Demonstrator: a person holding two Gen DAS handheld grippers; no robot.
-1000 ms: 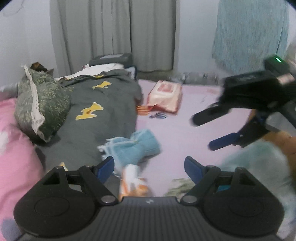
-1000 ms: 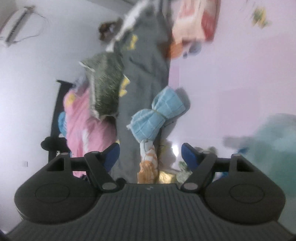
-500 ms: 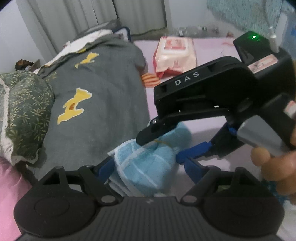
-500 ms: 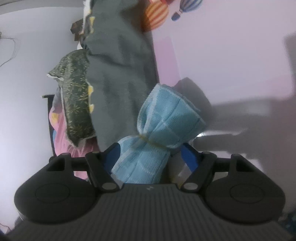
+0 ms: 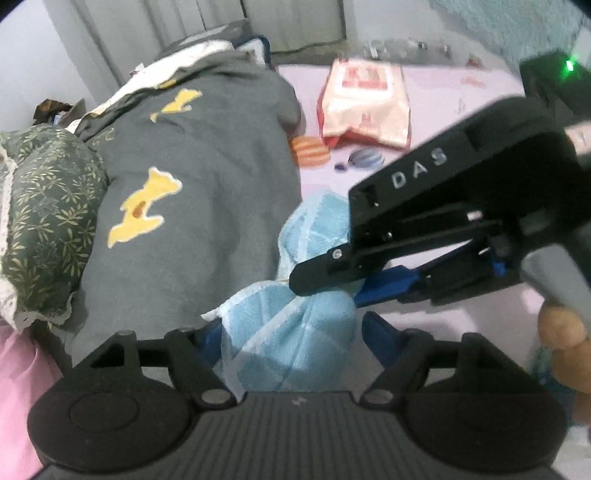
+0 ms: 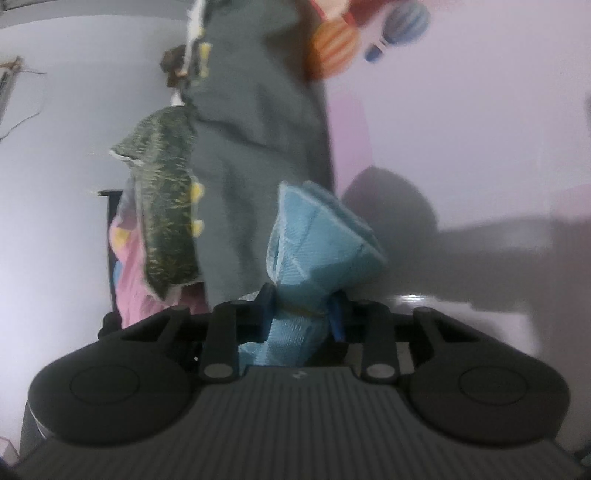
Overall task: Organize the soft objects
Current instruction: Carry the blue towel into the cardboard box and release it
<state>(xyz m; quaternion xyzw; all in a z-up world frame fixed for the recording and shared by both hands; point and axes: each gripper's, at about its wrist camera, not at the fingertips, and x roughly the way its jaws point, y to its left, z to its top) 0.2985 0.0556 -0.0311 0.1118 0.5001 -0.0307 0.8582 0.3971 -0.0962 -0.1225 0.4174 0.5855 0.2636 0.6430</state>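
- A pale lilac bedsheet [image 5: 436, 122] covers the flat surface; printed on it are small striped hot-air balloons, one orange and one blue [image 5: 364, 159].
- A dark grey fleece blanket with yellow animal patches [image 5: 192, 184] lies crumpled along one side of the sheet, running away towards grey curtains [image 5: 280, 18] at the far wall.
- Beside the blanket sits a dark green pillow with a leaf print and a white lace edge [image 5: 40, 221], and below it a patch of pink bedding [image 5: 18, 387] shows.
- A red-and-white plastic pack [image 5: 364, 103] lies on the sheet near the far end, well apart from the grippers.
- A teal knitted cloth [image 5: 517, 26] hangs in the upper corner against the white wall [image 6: 55, 184].
- The light blue towelling cloth, bunched into a bow shape [image 5: 295, 325], rests on the sheet at the blanket's edge.
- The right gripper [image 6: 303, 314] has just been closing; its blue pads pinch the cloth's narrow waist, and the far lobe fans out beyond them.
- The left gripper [image 5: 291, 332] has its jaws fairly wide and just narrowing, with the cloth's near lobe between them; whether the pads press on it I cannot tell.
- Fingers of a hand [image 5: 565, 350] wrap the right gripper's grey handle.
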